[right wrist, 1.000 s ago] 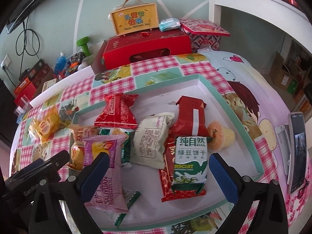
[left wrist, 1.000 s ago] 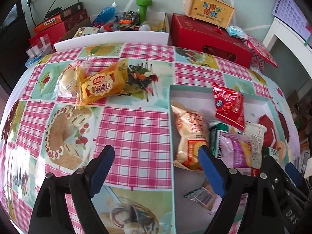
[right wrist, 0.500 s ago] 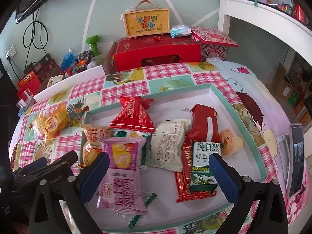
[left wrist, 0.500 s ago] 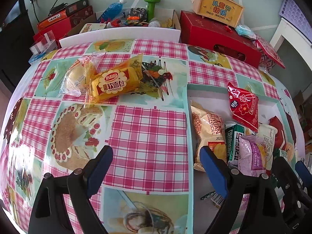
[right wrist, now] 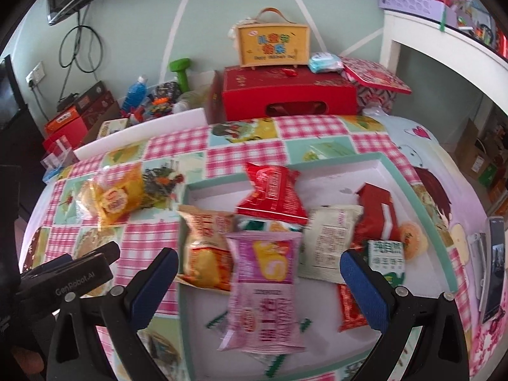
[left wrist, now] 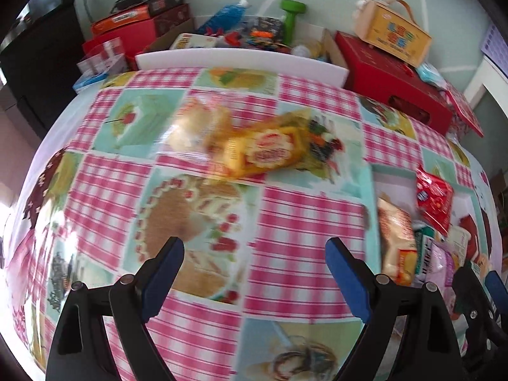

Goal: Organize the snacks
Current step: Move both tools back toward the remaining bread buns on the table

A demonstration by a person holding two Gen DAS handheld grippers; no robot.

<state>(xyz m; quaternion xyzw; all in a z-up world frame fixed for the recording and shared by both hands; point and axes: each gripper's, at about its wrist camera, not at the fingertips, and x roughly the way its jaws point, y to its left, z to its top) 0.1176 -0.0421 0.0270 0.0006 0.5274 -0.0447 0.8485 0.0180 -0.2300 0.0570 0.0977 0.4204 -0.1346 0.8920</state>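
A yellow bread packet [left wrist: 270, 154] and a clear-wrapped bun [left wrist: 198, 127] lie together on the checked tablecloth, outside the tray; both show in the right wrist view, the packet [right wrist: 119, 198] at left. My left gripper [left wrist: 254, 254] is open and empty, short of them. The teal-rimmed white tray [right wrist: 409, 187] holds several snack packets, among them a pink one [right wrist: 265, 282] and a red one [right wrist: 273, 195]. My right gripper [right wrist: 258, 265] is open and empty above the tray's front.
A red gift box [right wrist: 287, 93] with a yellow carry box [right wrist: 273, 46] on it stands behind the table. A phone [right wrist: 493, 273] lies at the table's right edge. Boxes, a bottle and a green dumbbell [right wrist: 181, 73] clutter the back left.
My left gripper has swung left and forward toward the bread packet and bun. My right gripper has pulled back and up a little over the tray. Both stay open.
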